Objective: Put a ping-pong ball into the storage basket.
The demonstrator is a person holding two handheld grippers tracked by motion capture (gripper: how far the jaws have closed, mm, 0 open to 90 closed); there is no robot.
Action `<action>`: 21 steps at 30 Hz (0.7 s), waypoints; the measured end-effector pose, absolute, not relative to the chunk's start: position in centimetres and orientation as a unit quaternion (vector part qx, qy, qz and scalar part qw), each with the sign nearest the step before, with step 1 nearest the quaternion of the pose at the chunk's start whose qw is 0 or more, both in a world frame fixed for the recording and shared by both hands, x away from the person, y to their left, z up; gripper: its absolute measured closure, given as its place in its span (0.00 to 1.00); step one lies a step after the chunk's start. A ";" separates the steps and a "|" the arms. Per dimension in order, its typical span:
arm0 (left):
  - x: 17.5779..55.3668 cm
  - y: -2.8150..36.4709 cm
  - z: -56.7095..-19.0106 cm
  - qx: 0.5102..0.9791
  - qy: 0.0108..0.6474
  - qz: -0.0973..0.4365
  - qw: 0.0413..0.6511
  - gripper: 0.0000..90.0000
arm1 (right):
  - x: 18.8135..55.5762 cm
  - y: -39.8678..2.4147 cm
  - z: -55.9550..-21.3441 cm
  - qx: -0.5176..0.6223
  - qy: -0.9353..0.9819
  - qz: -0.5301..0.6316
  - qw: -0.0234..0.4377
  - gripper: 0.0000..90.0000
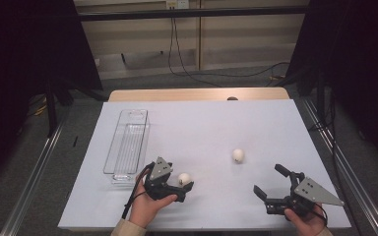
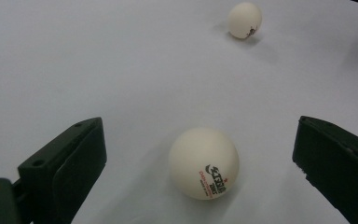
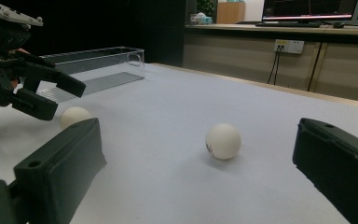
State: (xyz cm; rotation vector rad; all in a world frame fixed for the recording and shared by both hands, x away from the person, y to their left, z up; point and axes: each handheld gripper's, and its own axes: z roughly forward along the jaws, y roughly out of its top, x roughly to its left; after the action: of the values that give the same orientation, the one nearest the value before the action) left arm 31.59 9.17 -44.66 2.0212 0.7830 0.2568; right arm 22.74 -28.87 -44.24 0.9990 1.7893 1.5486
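My left hand-held gripper (image 1: 183, 187) sits low at the near-left of the counter (image 1: 202, 123), jaws spread wide w/ nothing gripped. The near ball (image 1: 184, 178) lies on the white sheet between the 2 jaws; in the left gripper view that ball (image 2: 204, 163) rests about midway between them, gaps on both sides, touching neither. It's white w/ a black-and-red logo facing the cam. My left hand (image 1: 147, 206) wraps the grip from below, cable trailing off to the left.

My right hand-held gripper (image 1: 271, 184) is at the near-right, also wide open & empty, jaws pointing left-ish toward the middle of the counter. My right hand (image 1: 305, 221) holds it at the counter's near edge. The 2nd ball (image 1: 237, 155) sits farther out, roughly mid-counter, well apart from both grippers. In the right gripper view it (image 3: 223, 141) lies ahead of the open jaws, not between them, w/ a small dark mark low on its left side. Same view shows the left hand-held gripper (image 3: 49, 95) off at the left w/ the near ball (image 3: 74, 116) just by its jaw tips.

A clear plastic bin (image 1: 112, 157) stands along the left side of the counter, long side running away from me, nothing inside it as far as I can see. Its near end is just beside the left hand-held gripper; can't tell if they touch.
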 end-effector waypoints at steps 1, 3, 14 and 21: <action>31.6 9.1 -44.7 0.823 0.319 0.105 0.459 0.03 | 22.7 -28.9 -44.2 0.373 0.668 0.578 0.282 0.01; 31.6 9.0 -44.7 0.826 0.317 0.104 0.454 0.03 | 22.7 -28.9 -44.2 0.373 0.668 0.578 0.283 0.01; 32.0 8.6 -44.9 0.831 0.327 0.096 0.440 0.04 | 22.7 -28.9 -44.2 0.373 0.668 0.579 0.283 0.01; 32.1 8.6 -45.0 0.834 0.335 0.086 0.429 0.07 | 22.8 -28.9 -44.2 0.371 0.669 0.579 0.284 0.01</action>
State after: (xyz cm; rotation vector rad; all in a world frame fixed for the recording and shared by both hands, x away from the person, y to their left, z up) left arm 32.15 8.60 -44.98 2.0832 0.8375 0.2144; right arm 22.75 -28.88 -44.22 0.9936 1.7893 1.5488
